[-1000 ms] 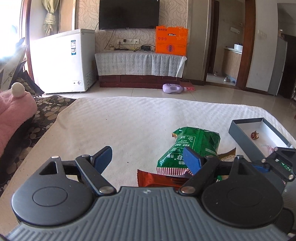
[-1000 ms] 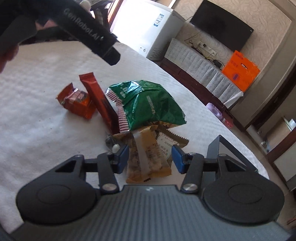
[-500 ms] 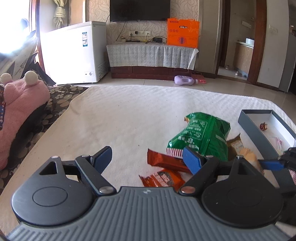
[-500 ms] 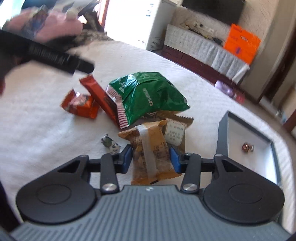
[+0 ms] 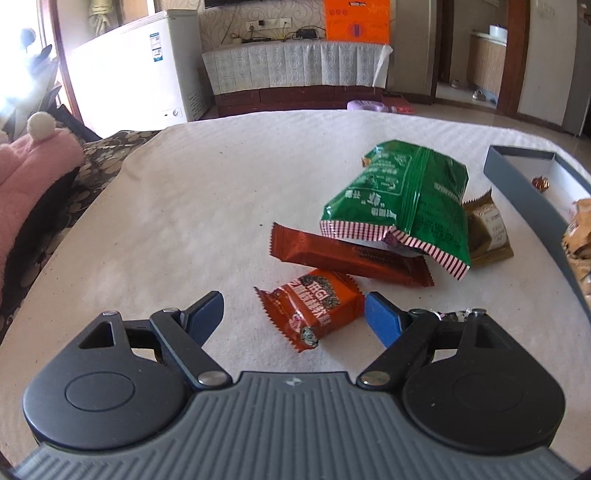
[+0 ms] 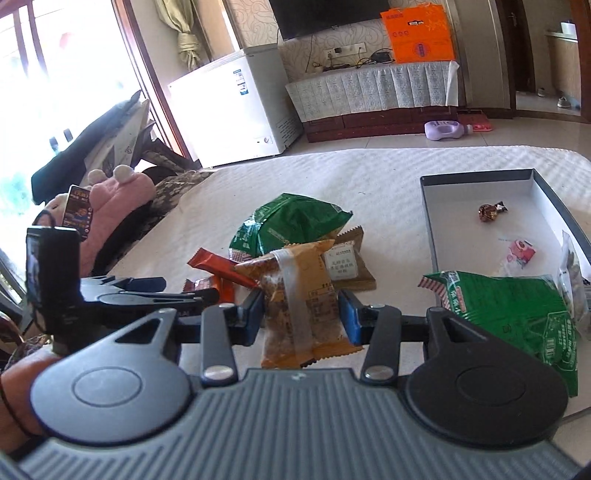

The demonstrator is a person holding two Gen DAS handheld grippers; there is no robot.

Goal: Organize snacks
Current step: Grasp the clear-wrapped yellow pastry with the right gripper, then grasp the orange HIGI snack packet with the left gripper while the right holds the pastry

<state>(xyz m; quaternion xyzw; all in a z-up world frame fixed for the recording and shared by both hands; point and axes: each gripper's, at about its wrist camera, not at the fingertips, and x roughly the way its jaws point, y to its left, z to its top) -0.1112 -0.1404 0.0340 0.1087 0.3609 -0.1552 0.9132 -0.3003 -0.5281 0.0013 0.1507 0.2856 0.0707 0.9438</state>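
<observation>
Pinching an orange snack pack (image 6: 301, 295), right tongs (image 6: 301, 314) are held lower centre; left tongs (image 5: 293, 314) are spread around a red snack packet (image 5: 314, 308).

Each camera rides low behind its claw, looking slantwise down across the white tabletop (image 5: 184, 206) toward the far TV wall. Both views share the nearby green snack bag (image 5: 402, 199) (image 6: 295, 225) and grey box (image 5: 517, 173) (image 6: 428, 218); the right view also catches the left claw (image 6: 147, 284) at its left.

Sunlit rm, white freezer (image 6: 236, 110), wall TV (image 6: 325, 14), tile flr (image 6: 480, 138)
</observation>
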